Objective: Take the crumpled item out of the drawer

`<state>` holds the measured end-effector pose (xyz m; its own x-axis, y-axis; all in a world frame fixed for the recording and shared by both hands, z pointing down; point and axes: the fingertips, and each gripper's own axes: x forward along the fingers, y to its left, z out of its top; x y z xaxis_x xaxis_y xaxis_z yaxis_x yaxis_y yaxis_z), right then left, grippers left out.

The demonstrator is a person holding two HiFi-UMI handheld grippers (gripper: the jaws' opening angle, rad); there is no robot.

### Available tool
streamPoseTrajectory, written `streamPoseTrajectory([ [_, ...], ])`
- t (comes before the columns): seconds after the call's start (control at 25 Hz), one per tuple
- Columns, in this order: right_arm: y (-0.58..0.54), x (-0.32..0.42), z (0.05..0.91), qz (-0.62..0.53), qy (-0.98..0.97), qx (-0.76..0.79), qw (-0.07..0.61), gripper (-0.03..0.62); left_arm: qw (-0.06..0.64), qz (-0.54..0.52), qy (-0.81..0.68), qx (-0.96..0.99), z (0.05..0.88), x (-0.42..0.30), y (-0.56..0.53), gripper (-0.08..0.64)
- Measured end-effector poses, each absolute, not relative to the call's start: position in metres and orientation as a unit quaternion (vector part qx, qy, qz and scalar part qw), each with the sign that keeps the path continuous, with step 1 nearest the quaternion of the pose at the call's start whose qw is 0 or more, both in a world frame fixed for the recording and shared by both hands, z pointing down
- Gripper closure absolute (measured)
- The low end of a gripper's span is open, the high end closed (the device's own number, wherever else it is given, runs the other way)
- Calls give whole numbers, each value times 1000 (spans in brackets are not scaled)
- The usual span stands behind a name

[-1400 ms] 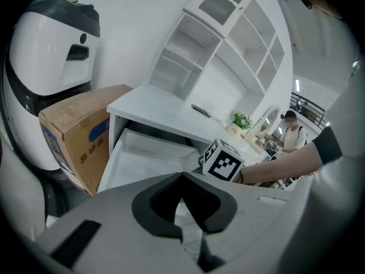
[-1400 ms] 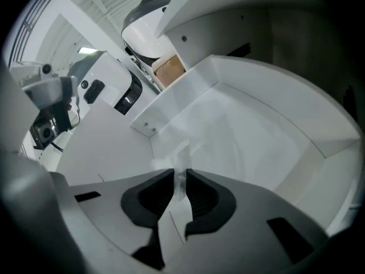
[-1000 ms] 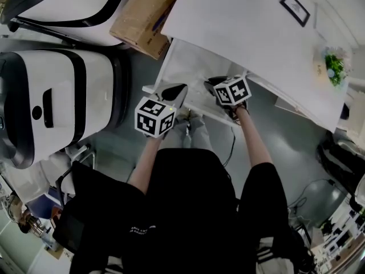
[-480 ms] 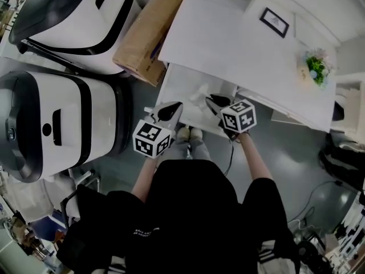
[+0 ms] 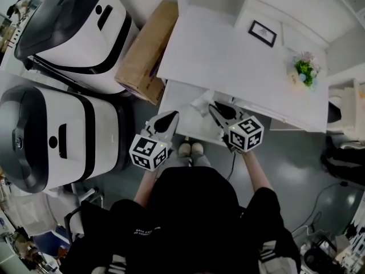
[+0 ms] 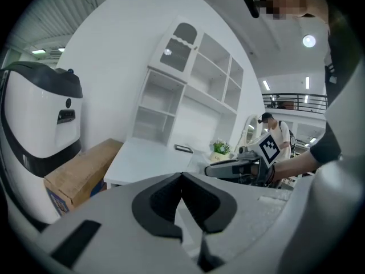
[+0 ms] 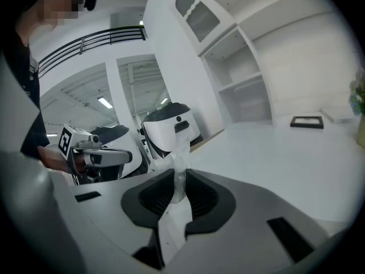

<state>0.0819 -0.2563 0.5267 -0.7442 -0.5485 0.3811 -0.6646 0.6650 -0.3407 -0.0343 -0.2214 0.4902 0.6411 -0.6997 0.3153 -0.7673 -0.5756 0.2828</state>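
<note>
Counter (image 5: 228, 56) edge overhangs the open drawer (image 5: 181, 99), so the lift should come out clear of it. Right gripper (image 7: 179, 173) fingers pinch the crumpled item (image 5: 201, 104) above the drawer; a firm squeeze matters. Left gripper (image 6: 182, 178) fingers are closed, empty.

Crumpled white paper (image 7: 178, 187), pinched between jaws

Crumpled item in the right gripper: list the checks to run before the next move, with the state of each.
1. Grip on crumpled item: ok, the right gripper pinches it between its jaws.
2. Item out of the drawer: ok, it is up at the height of the desk top.
3. Free left gripper: ok, jaws together, nothing between.
4. Closed drawer: not ok, it stands open.
5. Bare space on desk top: ok; picture frame and plant stand far back.
</note>
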Motion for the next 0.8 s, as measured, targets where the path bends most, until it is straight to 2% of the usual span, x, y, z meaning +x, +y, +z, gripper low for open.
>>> streamPoseTrajectory([
  [0.8,-255,118,398,126,-901,414,-29,543,83,-9,-488,869,394,-69,-236,563],
])
